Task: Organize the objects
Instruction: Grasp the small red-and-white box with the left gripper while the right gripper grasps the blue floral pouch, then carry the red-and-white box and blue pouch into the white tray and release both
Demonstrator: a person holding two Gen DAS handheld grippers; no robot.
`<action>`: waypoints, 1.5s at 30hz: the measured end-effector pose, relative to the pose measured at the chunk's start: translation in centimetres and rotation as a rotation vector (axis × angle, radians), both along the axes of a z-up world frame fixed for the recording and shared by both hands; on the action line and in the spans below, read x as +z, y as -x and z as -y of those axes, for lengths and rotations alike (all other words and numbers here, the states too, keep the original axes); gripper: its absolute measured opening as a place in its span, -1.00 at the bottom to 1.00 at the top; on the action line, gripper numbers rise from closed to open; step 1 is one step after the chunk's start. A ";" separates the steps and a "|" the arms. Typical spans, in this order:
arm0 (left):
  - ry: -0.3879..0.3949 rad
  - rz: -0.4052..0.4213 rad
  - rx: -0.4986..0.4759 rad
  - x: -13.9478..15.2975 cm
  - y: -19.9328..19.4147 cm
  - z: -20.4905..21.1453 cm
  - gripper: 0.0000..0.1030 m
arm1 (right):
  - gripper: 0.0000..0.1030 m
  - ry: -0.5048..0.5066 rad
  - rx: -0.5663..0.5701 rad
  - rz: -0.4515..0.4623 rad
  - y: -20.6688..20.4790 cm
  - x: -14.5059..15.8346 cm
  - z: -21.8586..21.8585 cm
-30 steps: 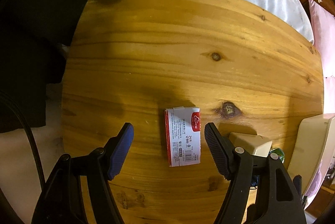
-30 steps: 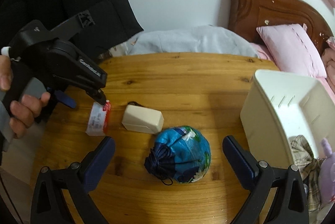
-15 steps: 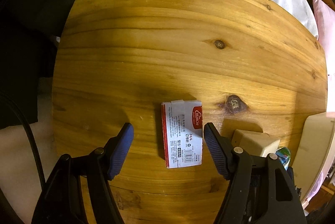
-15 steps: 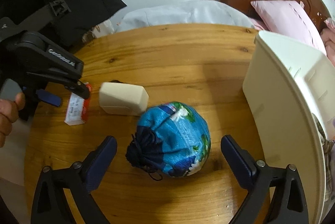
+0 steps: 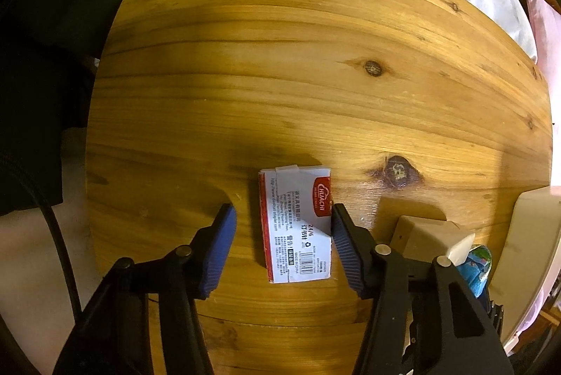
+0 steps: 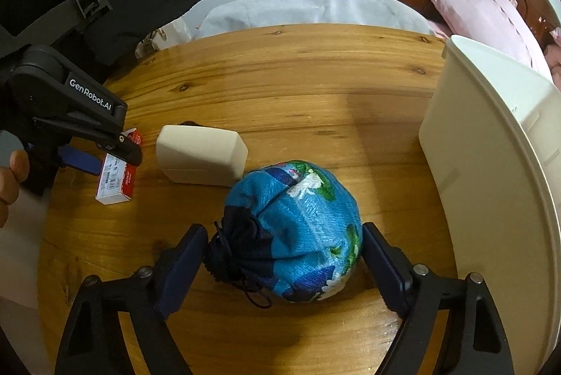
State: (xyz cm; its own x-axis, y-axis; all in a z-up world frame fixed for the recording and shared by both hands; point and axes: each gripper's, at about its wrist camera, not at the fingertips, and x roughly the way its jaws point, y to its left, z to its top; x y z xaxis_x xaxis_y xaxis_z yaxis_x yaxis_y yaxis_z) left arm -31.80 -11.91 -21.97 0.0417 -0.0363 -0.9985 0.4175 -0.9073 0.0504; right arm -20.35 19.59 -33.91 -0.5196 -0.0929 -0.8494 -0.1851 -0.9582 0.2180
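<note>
The staple box, left of the beige case, looks light and stiff: left gripper straddles it, unclenched. Right gripper brackets the soft drawstring pouch, unclamped.

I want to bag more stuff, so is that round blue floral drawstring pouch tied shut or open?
Shut: the round blue floral drawstring pouch has its dark neck bunched tight, cord knotted, between the open right gripper.
</note>
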 end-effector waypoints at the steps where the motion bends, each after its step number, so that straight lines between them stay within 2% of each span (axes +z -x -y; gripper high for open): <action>1: 0.008 0.000 -0.005 0.1 0.0 0.0 0.00 | 0.67 0.000 0.000 0.001 0.1 0.0 0.0; 7: 0.022 0.000 -0.016 0.2 -0.2 -0.4 -0.16 | 0.65 0.007 -0.009 0.003 0.0 -0.1 -0.1; 8: 0.025 0.001 -0.020 0.1 0.6 -1.9 -0.19 | 0.63 0.010 -0.008 0.005 0.0 -0.1 -0.1; 24: 0.099 0.004 -0.139 1.4 -0.5 -5.5 -0.19 | 0.55 0.079 -0.039 0.032 -0.9 1.2 -1.3; 29: 0.119 -0.007 -0.191 2.5 -1.0 -6.7 -0.19 | 0.55 0.067 -0.018 0.005 -1.9 3.0 -1.5; 39: 0.141 -0.054 -0.288 6.2 -3.1 -12.0 -0.19 | 0.55 0.103 0.041 -0.078 -4.4 8.3 -1.8; 40: 0.143 -0.056 -0.297 7.9 -4.2 -11.8 -0.19 | 0.55 0.108 0.045 -0.082 -4.7 8.6 -1.9; 42: 0.144 -0.065 -0.313 9.4 -5.3 -10.8 -0.19 | 0.55 0.083 0.063 -0.074 -5.8 9.5 -2.5; 45: 0.146 -0.081 -0.336 10.6 -6.2 -12.0 -0.19 | 0.55 0.076 0.087 -0.078 -7.1 10.8 -2.8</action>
